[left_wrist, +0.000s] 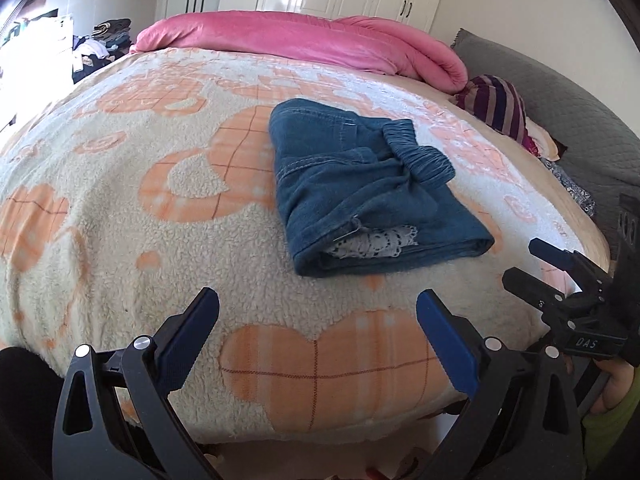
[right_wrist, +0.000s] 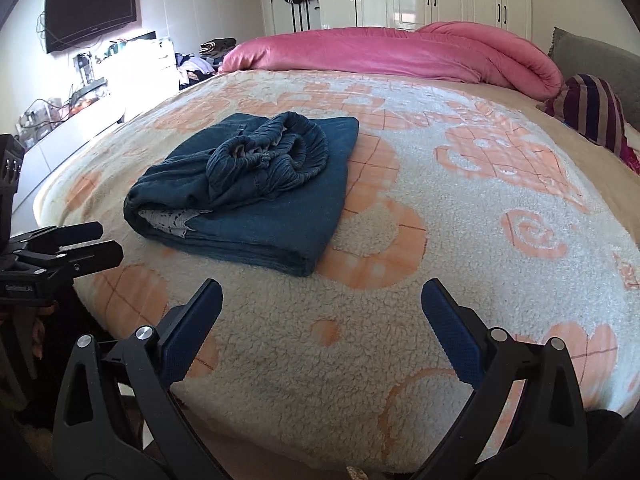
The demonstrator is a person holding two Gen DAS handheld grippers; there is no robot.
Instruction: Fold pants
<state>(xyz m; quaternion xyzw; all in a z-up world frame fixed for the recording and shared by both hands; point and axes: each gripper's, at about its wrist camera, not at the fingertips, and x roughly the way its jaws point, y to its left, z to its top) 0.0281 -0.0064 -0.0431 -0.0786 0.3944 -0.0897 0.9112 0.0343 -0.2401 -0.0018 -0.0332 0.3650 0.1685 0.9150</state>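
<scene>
The blue denim pants [left_wrist: 360, 188] lie folded in a compact bundle on the fleece blanket, with the elastic waistband bunched on top and a white lace lining showing at the near edge. They also show in the right wrist view [right_wrist: 248, 196]. My left gripper [left_wrist: 318, 300] is open and empty, held back over the bed's near edge, short of the pants. My right gripper [right_wrist: 322, 292] is open and empty, also short of the pants and to their right. The right gripper shows at the right edge of the left wrist view [left_wrist: 560, 276]; the left gripper shows at the left edge of the right wrist view [right_wrist: 72, 240].
The cream and orange fleece blanket [left_wrist: 140, 220] covers the bed. A rolled pink duvet [left_wrist: 304, 38] lies along the far side. A striped cushion [left_wrist: 496, 104] and grey headboard [left_wrist: 560, 100] are on the right. White wardrobes stand behind; a TV [right_wrist: 92, 8] and cluttered shelf are on the left.
</scene>
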